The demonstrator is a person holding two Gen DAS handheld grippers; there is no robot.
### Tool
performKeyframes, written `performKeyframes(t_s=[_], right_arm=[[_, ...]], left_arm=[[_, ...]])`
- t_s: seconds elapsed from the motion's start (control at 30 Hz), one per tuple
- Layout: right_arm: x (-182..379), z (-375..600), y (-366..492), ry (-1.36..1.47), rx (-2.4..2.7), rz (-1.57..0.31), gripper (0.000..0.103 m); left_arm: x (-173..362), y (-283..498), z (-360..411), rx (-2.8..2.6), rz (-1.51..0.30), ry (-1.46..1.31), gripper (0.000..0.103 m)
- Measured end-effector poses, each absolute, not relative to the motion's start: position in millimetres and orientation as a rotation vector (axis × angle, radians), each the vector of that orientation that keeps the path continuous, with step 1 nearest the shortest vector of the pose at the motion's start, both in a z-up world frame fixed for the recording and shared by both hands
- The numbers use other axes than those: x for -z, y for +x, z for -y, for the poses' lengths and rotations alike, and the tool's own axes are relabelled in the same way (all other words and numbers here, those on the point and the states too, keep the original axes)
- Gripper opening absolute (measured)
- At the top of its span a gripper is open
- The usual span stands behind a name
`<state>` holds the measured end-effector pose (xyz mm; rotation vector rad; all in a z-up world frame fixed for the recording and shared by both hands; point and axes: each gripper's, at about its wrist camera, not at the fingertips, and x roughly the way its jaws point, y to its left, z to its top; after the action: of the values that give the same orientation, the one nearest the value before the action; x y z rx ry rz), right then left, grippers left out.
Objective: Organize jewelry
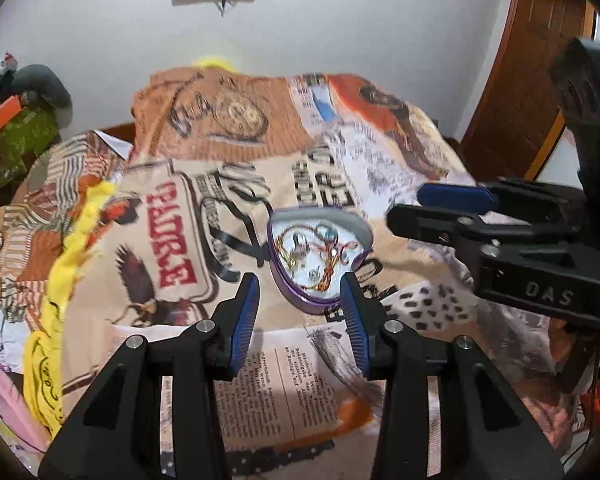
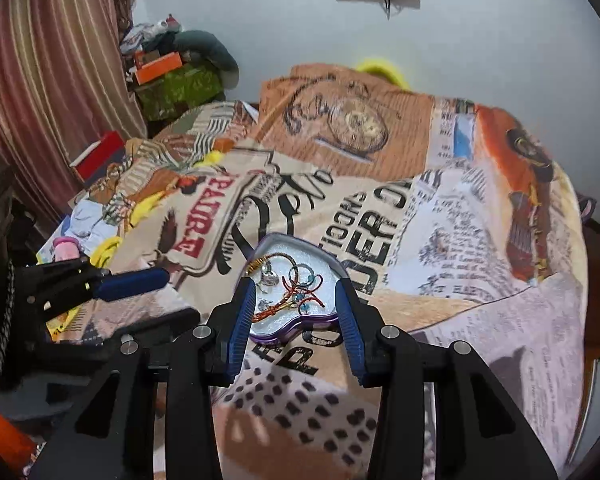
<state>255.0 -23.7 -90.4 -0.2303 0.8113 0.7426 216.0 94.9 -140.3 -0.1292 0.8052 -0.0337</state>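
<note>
- the heart-shaped tin point(image 1: 320, 258) is lying open on the printed blanket point(image 1: 380, 168), with the jewelry point(image 1: 314, 250) sitting inside it as a loose tangle of cords, rings and beads.
- a snag is looking like the main risk: the cords are lying looped over one another, so pulling on one piece is likely to be dragging the others out with it.
- the tin is resting on soft, rumpled cloth rather than a firm surface, so a nudge on its rim could be tipping it and spilling the small pieces into the busy print, where they would be hard to find.
- both views are blurring, which is making fine detail of the small rings hard to tell.
- the left gripper point(image 1: 302, 312) is angling down toward the tin's near edge, its blue pads spreading apart with nothing between them.
- the right gripper point(image 2: 296, 312) is also pointing down at the tin, its jaws parting and gripping nothing; the tin is showing through the gap.
- in the left view the right gripper is reaching in from the right, just beside the tin, so the two tools are crowding the same spot and could be knocking each other.
</note>
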Motion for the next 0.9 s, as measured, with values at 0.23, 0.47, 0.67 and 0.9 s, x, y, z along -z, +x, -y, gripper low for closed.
performKeyframes(t_s=[0.23,0.47,0.67,0.9], right_arm=[[27,50,203,-0.217,-0.701,-0.602,0.038],[-37,87,131,-0.124,-0.647,-0.348,0.038],[-69,106,75,-0.09,-0.615,-0.156,0.049],[-74,112,48,-0.026,-0.551,-0.046,0.088]], left_arm=[[72,170,-93,0.006,-0.638,-0.13,0.041],[1,103,-73,-0.017,-0.388,-0.068,0.044],[-36,42,-54,-0.046,-0.176,-0.048,0.066],[-44,3,-47,-0.077,-0.033,-0.051,0.103]])
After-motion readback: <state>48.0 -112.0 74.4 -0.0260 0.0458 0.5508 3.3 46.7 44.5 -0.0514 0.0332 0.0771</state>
